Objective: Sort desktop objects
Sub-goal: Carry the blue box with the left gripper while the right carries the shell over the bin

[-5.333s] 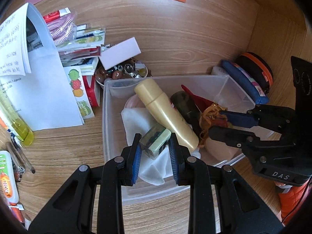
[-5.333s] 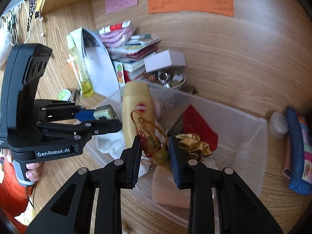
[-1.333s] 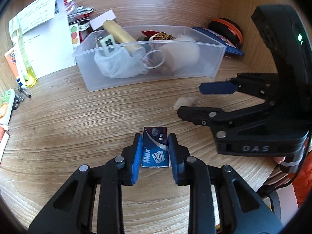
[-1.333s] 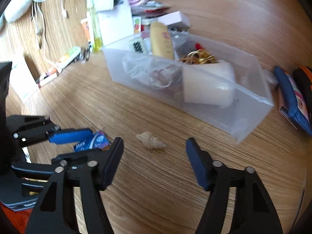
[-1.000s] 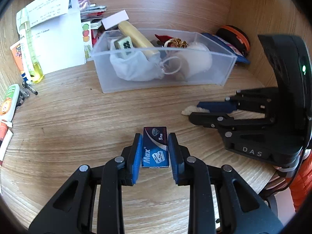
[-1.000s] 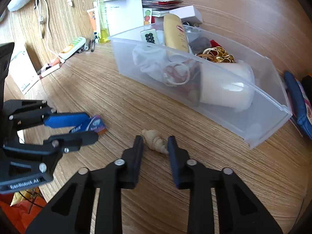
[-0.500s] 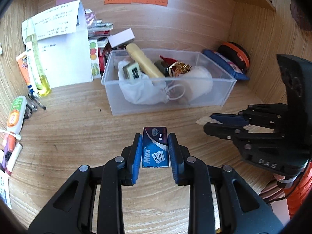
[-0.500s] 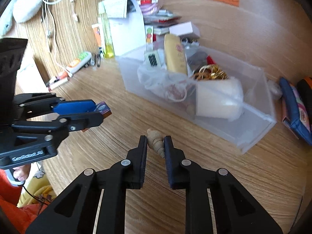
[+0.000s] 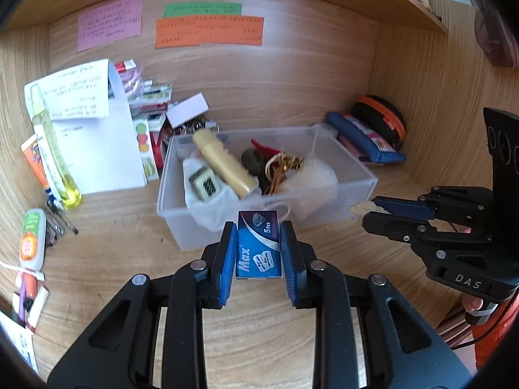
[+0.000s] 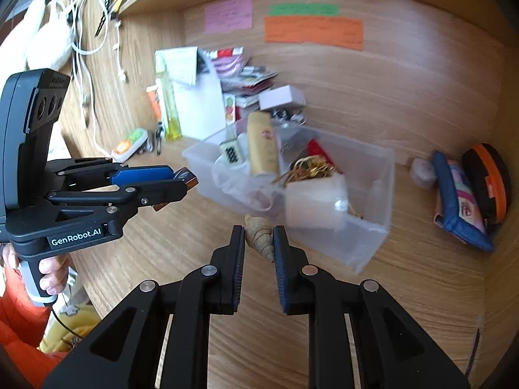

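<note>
My left gripper (image 9: 259,230) is shut on a small blue razor-blade box (image 9: 259,243) marked "Max", held above the desk just in front of the clear plastic bin (image 9: 340,159). My right gripper (image 10: 258,231) is shut on a beige spiral seashell (image 10: 258,233), also lifted off the wood, near the bin (image 10: 379,201). The bin holds a cream bottle (image 9: 223,162), a mahjong tile (image 9: 206,184), a white cloth, gold trinkets (image 9: 283,163) and a pale round block. In each wrist view the other gripper shows at the side: the right (image 9: 368,211), the left (image 10: 186,180).
Papers, a yellow-green bottle (image 9: 53,159), tubes and pens crowd the desk's left. A white card box (image 9: 187,114) and booklets sit behind the bin. A blue pouch (image 9: 363,142) and a black-orange case (image 9: 379,120) lie right, by the side wall. Sticky notes hang on the back panel.
Both grippers have risen from the desk with their loads, and the bin now sits closer and lower in view. A second ago the right jaws were closing on the seashell on the wood.
</note>
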A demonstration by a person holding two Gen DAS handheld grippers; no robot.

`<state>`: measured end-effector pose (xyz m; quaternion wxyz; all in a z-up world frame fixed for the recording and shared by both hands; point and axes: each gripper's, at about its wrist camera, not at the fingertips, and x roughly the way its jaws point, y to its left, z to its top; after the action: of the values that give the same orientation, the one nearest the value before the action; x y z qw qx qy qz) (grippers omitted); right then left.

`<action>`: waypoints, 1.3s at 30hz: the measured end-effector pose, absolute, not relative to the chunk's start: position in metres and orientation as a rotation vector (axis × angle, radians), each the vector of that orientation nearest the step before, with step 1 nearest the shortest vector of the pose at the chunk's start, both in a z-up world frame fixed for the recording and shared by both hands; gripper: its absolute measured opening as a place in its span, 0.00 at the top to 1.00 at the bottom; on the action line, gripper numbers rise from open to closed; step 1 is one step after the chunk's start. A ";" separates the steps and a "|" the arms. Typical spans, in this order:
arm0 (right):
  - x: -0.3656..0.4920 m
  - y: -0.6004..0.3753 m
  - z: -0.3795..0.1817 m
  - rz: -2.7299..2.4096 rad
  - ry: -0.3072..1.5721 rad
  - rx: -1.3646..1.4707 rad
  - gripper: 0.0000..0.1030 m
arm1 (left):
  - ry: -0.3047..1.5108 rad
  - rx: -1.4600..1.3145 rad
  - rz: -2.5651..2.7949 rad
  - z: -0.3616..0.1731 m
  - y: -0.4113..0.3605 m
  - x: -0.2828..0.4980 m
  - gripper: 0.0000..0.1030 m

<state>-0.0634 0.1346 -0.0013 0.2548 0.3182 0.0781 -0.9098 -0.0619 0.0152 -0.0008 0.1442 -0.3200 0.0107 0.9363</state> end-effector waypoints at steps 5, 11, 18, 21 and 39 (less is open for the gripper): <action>-0.072 0.146 0.012 -2.503 0.179 0.827 0.85 | 0.021 -0.895 2.705 0.012 0.012 -0.079 0.74; -0.091 0.151 0.021 -2.527 0.127 0.812 0.85 | -0.030 -0.906 2.699 0.020 0.005 -0.104 0.74; -0.116 0.149 0.026 -2.545 0.122 0.810 0.85 | -0.025 -0.930 2.689 0.020 0.010 -0.132 0.74; -0.128 0.147 0.025 -2.561 0.127 0.816 0.85 | -0.012 -0.948 2.679 0.018 0.017 -0.146 0.74; -0.216 0.163 -0.011 -2.604 0.133 1.021 0.85 | 0.022 -1.111 2.600 -0.011 0.044 -0.225 0.75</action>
<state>-0.2157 0.1635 -0.0115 0.1698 0.3593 0.0467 -0.9165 -0.2255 0.0438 -0.0112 0.1563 -0.3880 0.0079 0.9083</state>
